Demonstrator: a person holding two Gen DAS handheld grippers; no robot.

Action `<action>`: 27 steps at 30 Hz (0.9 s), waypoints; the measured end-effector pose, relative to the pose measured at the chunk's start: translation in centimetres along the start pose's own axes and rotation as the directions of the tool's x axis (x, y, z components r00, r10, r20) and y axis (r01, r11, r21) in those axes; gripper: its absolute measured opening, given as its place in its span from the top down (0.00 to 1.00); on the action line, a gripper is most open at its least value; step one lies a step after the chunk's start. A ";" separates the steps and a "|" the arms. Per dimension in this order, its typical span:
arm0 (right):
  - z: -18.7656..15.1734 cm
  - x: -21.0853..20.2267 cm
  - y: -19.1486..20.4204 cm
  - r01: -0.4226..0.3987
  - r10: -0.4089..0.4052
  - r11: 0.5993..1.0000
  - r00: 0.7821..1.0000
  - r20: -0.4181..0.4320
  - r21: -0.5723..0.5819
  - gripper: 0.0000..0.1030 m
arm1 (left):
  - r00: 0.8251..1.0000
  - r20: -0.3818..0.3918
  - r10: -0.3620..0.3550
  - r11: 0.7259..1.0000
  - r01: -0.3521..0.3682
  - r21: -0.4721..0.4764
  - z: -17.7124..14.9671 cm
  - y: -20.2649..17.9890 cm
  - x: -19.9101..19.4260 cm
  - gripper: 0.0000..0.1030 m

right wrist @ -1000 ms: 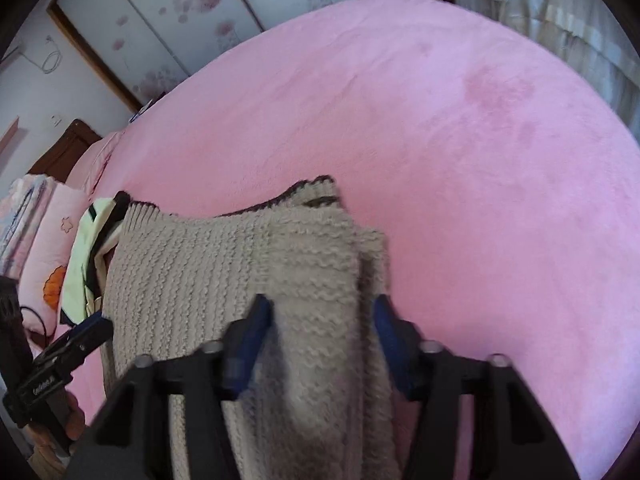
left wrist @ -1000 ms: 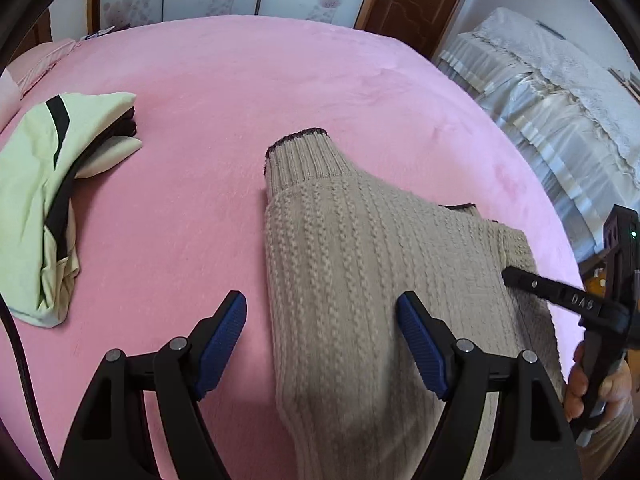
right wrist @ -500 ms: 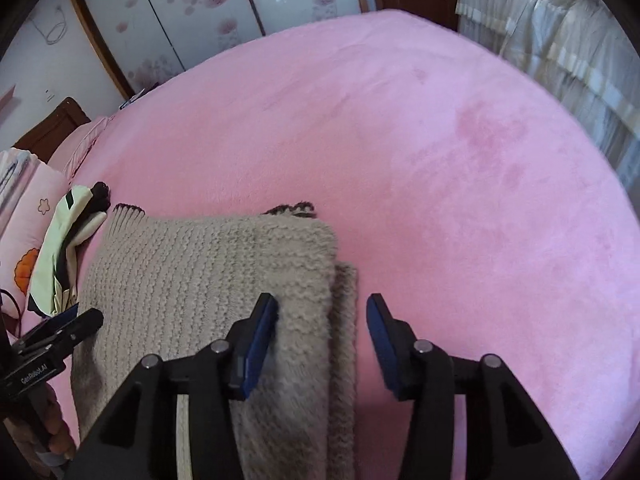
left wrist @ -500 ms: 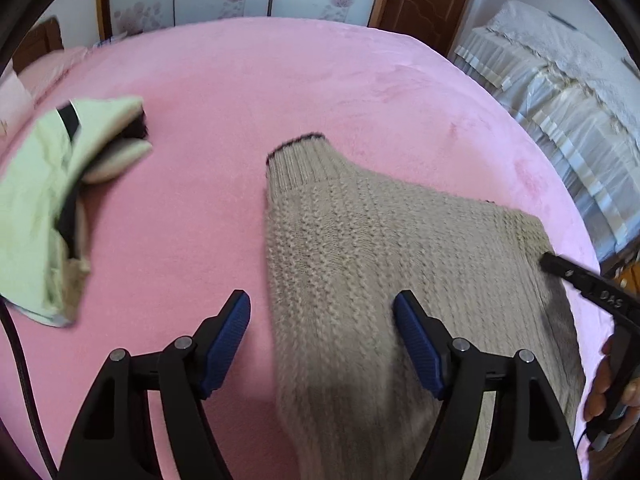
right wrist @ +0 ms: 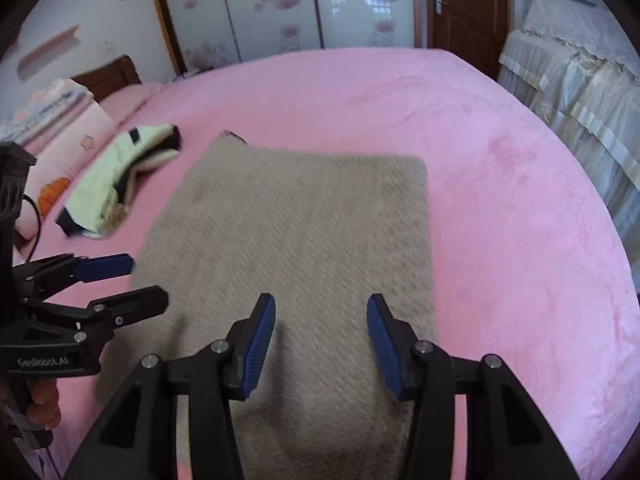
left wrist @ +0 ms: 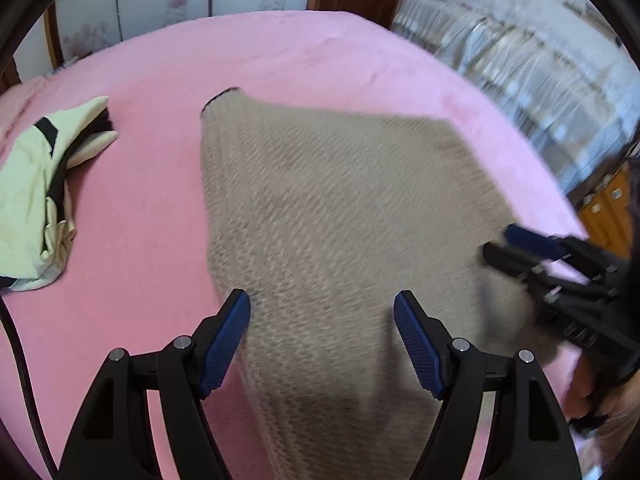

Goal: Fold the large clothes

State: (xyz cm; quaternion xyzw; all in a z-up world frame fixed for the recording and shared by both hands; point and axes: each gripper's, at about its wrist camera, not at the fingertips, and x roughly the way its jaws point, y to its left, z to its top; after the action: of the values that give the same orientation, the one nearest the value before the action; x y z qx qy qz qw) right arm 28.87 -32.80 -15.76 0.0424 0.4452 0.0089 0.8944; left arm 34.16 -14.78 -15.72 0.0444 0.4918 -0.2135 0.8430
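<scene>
Beige knit sweater [right wrist: 296, 240] lies flat on pink bedspread [right wrist: 520, 240], between spread jaws of left gripper [left wrist: 322, 334] and right gripper [right wrist: 321, 334]. Risk: shallow pinch catches top layer only, fold opens.

A pink bed [right wrist: 500, 208] spreads ahead, a brown door [right wrist: 466, 8] and flowered sliding panels [right wrist: 280, 4] beyond it, pillows [right wrist: 60, 120] far left.
</scene>
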 end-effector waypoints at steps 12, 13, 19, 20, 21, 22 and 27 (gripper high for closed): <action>-2.5 -3.1 -4.6 0.015 -0.013 0.995 1.000 -0.020 0.099 0.50 | 0.995 -0.081 -0.051 0.991 0.041 -0.124 -1.5 5.4 -0.6 0.24; -2.5 -3.4 -4.5 0.005 -0.003 0.994 1.000 -0.022 0.105 0.50 | 0.996 -0.082 -0.042 0.993 0.033 -0.110 -1.5 5.3 -1.1 0.24; -2.2 -5.1 -3.8 -0.091 0.099 0.985 0.994 -0.051 0.148 0.41 | 0.999 -0.030 0.012 1.000 -0.013 -0.025 -1.2 4.5 -5.6 0.24; -1.9 -5.8 -3.6 -0.085 0.091 0.985 0.995 -0.036 0.150 0.41 | 1.000 -0.027 0.015 1.000 -0.016 -0.020 -1.1 4.4 -5.9 0.24; -1.7 -6.3 -3.5 -0.082 0.086 0.986 0.996 -0.023 0.146 0.41 | 1.000 -0.022 -0.001 1.000 0.000 -0.018 -0.9 4.5 -6.6 0.24; -1.4 -6.9 -3.3 -0.080 0.082 0.987 0.997 -0.011 0.141 0.40 | 1.000 -0.018 -0.019 1.000 0.019 -0.018 -0.8 4.7 -7.0 0.24; 0.3 -9.8 -3.3 -0.110 0.102 0.985 0.993 0.060 0.133 0.19 | 0.996 0.035 -0.077 0.993 0.080 -0.081 0.4 6.4 -8.8 0.23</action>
State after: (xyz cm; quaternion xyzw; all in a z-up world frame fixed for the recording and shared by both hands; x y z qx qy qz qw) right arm 23.11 -36.61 -8.02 0.1271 0.4182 0.0250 0.8991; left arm 33.34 -6.30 -8.86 -0.0131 0.4882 -0.2268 0.8427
